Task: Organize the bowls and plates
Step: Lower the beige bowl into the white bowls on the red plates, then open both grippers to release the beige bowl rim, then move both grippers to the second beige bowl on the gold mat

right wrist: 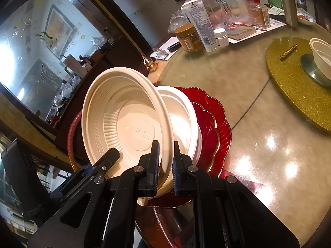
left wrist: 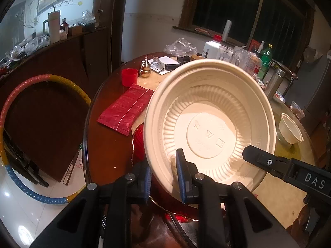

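A large cream bowl (left wrist: 209, 115) hangs tilted on its side over the table, its inside facing both cameras. My left gripper (left wrist: 164, 175) is shut on its near rim, one pad inside and one outside. My right gripper (right wrist: 165, 165) is shut on the rim of the cream bowl (right wrist: 128, 119) a little further along, and it shows in the left wrist view as a black finger (left wrist: 260, 159) reaching in from the right. Just behind the held bowl lies a white bowl (right wrist: 184, 119) on two stacked red plates (right wrist: 217, 122). A small cream bowl (right wrist: 321, 60) stands on a gold turntable (right wrist: 293, 86).
A red packet (left wrist: 126, 109), a red cup (left wrist: 129, 77) and a brass gourd (left wrist: 145, 68) lie at the table's left side. Bottles and jars (right wrist: 198, 26) crowd the far edge. A coloured hoop (left wrist: 12, 111) leans by the dark cabinet on the left.
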A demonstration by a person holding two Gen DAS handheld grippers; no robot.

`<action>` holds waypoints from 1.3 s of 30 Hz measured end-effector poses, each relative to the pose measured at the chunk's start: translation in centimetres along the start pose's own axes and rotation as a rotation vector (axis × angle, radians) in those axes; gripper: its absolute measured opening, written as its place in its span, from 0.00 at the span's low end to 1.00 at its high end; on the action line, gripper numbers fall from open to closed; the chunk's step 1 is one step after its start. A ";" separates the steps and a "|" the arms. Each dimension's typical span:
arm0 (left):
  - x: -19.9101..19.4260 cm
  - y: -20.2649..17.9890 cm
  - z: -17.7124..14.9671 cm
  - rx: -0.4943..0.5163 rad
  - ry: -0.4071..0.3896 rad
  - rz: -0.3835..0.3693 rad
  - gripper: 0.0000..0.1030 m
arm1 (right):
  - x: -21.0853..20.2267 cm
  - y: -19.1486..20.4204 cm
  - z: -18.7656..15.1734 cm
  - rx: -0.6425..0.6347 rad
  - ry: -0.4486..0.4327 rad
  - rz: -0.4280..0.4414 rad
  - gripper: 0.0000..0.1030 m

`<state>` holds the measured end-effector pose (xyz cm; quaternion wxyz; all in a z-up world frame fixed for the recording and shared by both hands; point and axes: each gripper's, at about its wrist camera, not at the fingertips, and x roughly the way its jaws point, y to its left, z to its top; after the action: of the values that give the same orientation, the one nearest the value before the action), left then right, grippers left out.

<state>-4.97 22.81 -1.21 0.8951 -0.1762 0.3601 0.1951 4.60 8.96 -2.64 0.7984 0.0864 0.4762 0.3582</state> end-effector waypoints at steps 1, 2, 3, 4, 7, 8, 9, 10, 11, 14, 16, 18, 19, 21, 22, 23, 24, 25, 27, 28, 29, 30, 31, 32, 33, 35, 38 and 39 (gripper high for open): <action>0.0 0.0 0.0 0.001 0.000 -0.001 0.21 | 0.0 0.0 0.0 0.001 0.000 0.000 0.11; 0.0 0.0 0.0 0.002 0.000 0.000 0.21 | 0.0 0.0 0.0 0.000 0.000 -0.001 0.11; 0.0 0.1 0.0 0.001 0.001 0.000 0.21 | 0.0 0.1 0.0 -0.001 0.000 -0.002 0.11; 0.0 0.1 0.0 0.000 0.002 -0.001 0.21 | 0.0 0.1 0.0 -0.003 0.001 -0.003 0.11; 0.0 0.1 0.0 0.000 0.000 0.003 0.21 | -0.2 0.2 0.1 -0.002 -0.009 -0.005 0.11; 0.0 0.2 0.0 -0.002 0.001 0.001 0.21 | -0.2 0.2 0.1 -0.004 -0.009 -0.006 0.11; 0.0 0.2 0.1 -0.001 -0.002 0.007 0.22 | -0.3 0.3 0.1 -0.005 -0.010 -0.005 0.11; 0.0 0.1 0.2 0.003 -0.004 0.010 0.23 | -0.4 0.3 0.2 -0.004 -0.016 -0.006 0.11; 0.0 0.1 0.3 0.006 -0.003 0.010 0.26 | -0.5 0.3 0.2 -0.002 -0.020 -0.008 0.12; -0.1 0.2 0.7 0.010 -0.024 0.027 0.34 | -0.9 0.4 0.3 -0.002 -0.036 -0.010 0.14; 0.0 0.2 1.0 0.011 -0.027 0.031 0.35 | -1.0 0.4 0.4 -0.003 -0.040 -0.015 0.15; 0.2 0.2 1.3 0.021 -0.029 0.042 0.46 | -1.1 0.3 0.4 0.001 -0.042 -0.015 0.15; 0.2 0.1 1.4 0.025 -0.031 0.045 0.47 | -1.1 0.2 0.5 0.003 -0.042 -0.012 0.15; 0.1 -0.1 1.6 0.042 -0.039 0.054 0.51 | -1.2 0.1 0.6 0.007 -0.044 -0.013 0.15; 0.0 -0.1 1.7 0.048 -0.042 0.056 0.56 | -1.2 0.1 0.7 0.008 -0.045 -0.014 0.15; -0.1 -0.2 1.8 0.054 -0.047 0.058 0.67 | -1.2 0.1 0.9 0.008 -0.047 -0.015 0.16; -0.3 -0.3 1.8 0.058 -0.057 0.063 0.76 | -1.4 0.1 1.1 0.011 -0.054 -0.021 0.18; -0.5 -0.5 1.9 0.062 -0.067 0.069 0.78 | -1.6 0.1 1.3 0.014 -0.067 -0.030 0.31; -0.9 -0.6 1.9 0.073 -0.084 0.083 0.78 | -2.2 0.1 1.6 0.022 -0.099 -0.036 0.66; -1.0 -0.7 2.0 0.080 -0.089 0.092 0.78 | -2.6 0.0 1.7 0.028 -0.118 -0.037 0.67; -1.1 -0.8 2.1 0.085 -0.094 0.099 0.78 | -2.8 0.0 1.8 0.032 -0.129 -0.037 0.67; -1.2 -0.9 2.1 0.087 -0.098 0.103 0.78 | -3.0 -0.1 1.8 0.034 -0.133 -0.036 0.67; -1.2 -0.9 2.2 0.088 -0.098 0.107 0.78 | -3.1 -0.1 1.9 0.036 -0.132 -0.035 0.67; -1.2 -1.0 2.2 0.088 -0.098 0.108 0.78 | -3.1 -0.2 1.9 0.040 -0.130 -0.034 0.67; -1.2 -1.0 2.2 0.090 -0.097 0.111 0.78 | -3.1 -0.4 1.9 0.047 -0.127 -0.033 0.67; -1.1 -1.2 2.2 0.099 -0.095 0.117 0.78 | -3.0 -0.8 1.9 0.062 -0.116 -0.029 0.67; -1.1 -1.4 2.2 0.109 -0.092 0.124 0.79 | -2.8 -1.2 1.9 0.073 -0.109 -0.025 0.67; -1.2 -1.5 2.2 0.110 -0.092 0.125 0.79 | -2.8 -1.2 1.9 0.074 -0.106 -0.024 0.67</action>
<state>-3.78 22.28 1.39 0.9051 -0.0949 0.3389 0.2387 5.97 6.65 -0.24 0.8231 0.1291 0.4470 0.3256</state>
